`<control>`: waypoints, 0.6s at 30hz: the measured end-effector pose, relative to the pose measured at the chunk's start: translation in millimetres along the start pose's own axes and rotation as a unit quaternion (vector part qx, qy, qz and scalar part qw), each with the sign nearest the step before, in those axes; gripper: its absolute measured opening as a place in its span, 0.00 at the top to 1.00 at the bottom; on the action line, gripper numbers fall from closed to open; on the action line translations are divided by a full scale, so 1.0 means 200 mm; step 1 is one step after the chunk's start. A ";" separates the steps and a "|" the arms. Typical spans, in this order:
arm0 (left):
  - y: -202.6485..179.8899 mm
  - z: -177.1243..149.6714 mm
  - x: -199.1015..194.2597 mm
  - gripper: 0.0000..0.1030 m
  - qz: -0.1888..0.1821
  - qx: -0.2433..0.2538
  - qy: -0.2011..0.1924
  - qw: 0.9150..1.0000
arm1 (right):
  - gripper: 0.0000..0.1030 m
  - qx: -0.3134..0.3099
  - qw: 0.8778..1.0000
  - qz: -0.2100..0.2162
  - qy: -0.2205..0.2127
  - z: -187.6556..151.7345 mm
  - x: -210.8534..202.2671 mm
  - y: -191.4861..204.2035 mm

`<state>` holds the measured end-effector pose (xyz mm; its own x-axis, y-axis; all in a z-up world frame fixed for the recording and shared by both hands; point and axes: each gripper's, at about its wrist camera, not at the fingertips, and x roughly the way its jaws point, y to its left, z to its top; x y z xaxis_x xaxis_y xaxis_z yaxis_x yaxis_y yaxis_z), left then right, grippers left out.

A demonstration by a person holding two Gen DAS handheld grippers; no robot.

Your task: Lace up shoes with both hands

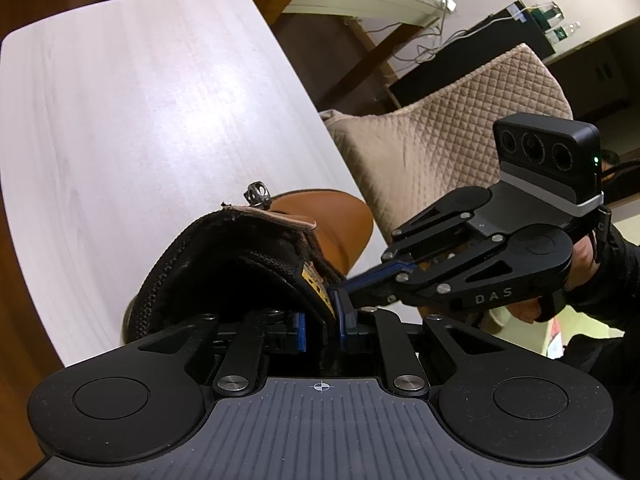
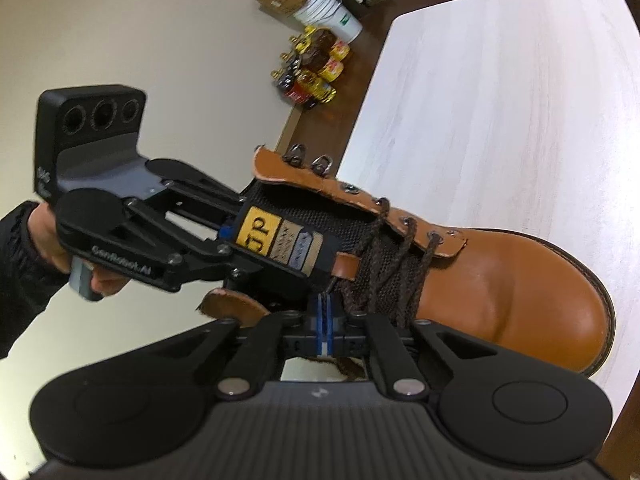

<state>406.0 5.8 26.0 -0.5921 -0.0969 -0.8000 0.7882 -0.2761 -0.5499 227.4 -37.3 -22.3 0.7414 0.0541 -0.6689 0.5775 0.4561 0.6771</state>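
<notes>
Jaws of the left gripper point(image 1: 322, 320) clamp the tongue point(image 2: 288, 240) of a tan boot point(image 2: 500, 292) on the white table point(image 2: 500, 100). Right gripper point(image 2: 325, 318) is closed on the brown lace point(image 2: 384, 276); the pinched lace end is hidden.

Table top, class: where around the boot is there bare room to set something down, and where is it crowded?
The table is bare beyond the boot's eyelet side, out to its far rounded corners. Crowded: the boot's tongue, clamped by the left gripper, and beside it the right gripper, shut on the dark lace.
</notes>
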 end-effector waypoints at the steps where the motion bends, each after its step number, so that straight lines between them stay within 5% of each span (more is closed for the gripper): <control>1: 0.00 0.00 0.00 0.88 -0.002 0.000 0.001 1.000 | 0.98 0.001 1.000 -0.006 -0.007 -0.01 0.00 0.00; 6: -0.01 0.01 0.01 0.88 -0.001 0.004 0.007 1.000 | 0.97 -0.002 0.999 -0.033 -0.037 -0.05 0.00 0.02; 12: 0.01 0.01 0.00 0.88 -0.002 -0.001 0.004 1.000 | 0.86 0.015 1.000 -0.012 -0.018 -0.05 -0.01 0.01; 18: 0.00 0.02 0.00 0.88 0.000 0.004 0.004 1.000 | 0.96 0.007 1.000 -0.017 -0.010 -0.08 -0.02 0.00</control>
<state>405.4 2.2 25.8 -0.5902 -0.0898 -0.8023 0.7872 -0.2843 -0.5473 218.7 -22.4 -23.8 0.7282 0.0216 -0.6850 0.6064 0.4456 0.6586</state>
